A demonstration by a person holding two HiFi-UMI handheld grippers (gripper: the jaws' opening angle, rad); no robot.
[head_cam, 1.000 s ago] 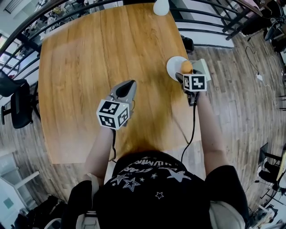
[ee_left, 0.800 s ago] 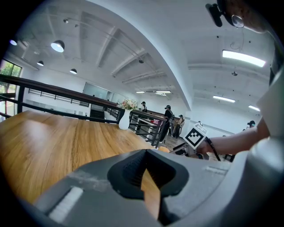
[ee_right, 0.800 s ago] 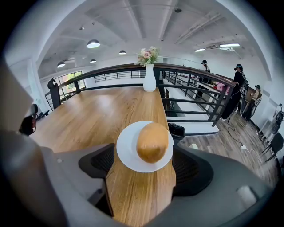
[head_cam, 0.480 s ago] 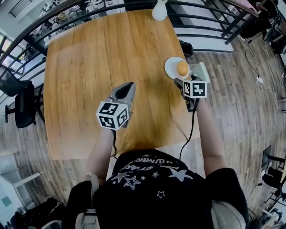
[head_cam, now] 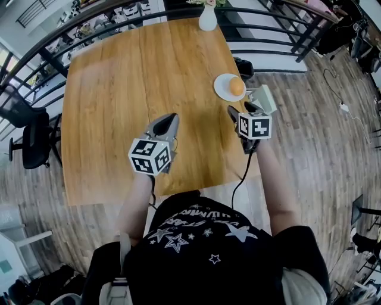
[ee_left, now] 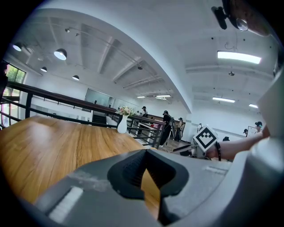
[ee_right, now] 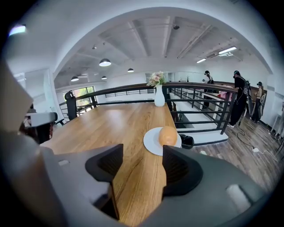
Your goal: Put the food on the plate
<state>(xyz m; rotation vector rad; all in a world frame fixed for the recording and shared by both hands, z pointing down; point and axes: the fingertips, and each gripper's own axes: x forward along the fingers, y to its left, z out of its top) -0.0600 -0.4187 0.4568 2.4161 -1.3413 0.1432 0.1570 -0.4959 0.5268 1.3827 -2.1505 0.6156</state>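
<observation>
An orange, rounded piece of food (head_cam: 236, 86) (ee_right: 167, 136) rests on a small white plate (head_cam: 221, 90) (ee_right: 151, 142) near the right edge of the wooden table (head_cam: 137, 89). My right gripper (head_cam: 247, 102) (ee_right: 142, 166) hovers just short of the plate, on the near side, apart from it. It is open with nothing between its jaws, which have just been closing partway. My left gripper (head_cam: 172, 117) (ee_left: 145, 153) is shut and empty over the table's near middle.
A white vase with flowers (head_cam: 208, 18) (ee_right: 159, 98) stands at the table's far edge. A black railing (head_cam: 280, 27) runs behind the table and along its right side. A black chair (head_cam: 30, 140) is at the left. People stand in the distance (ee_right: 239, 97).
Both grippers drew back toward the person and rose. The right one, around the food on the plate a second ago, is now off it, jaws narrower. The food stays on the plate.
</observation>
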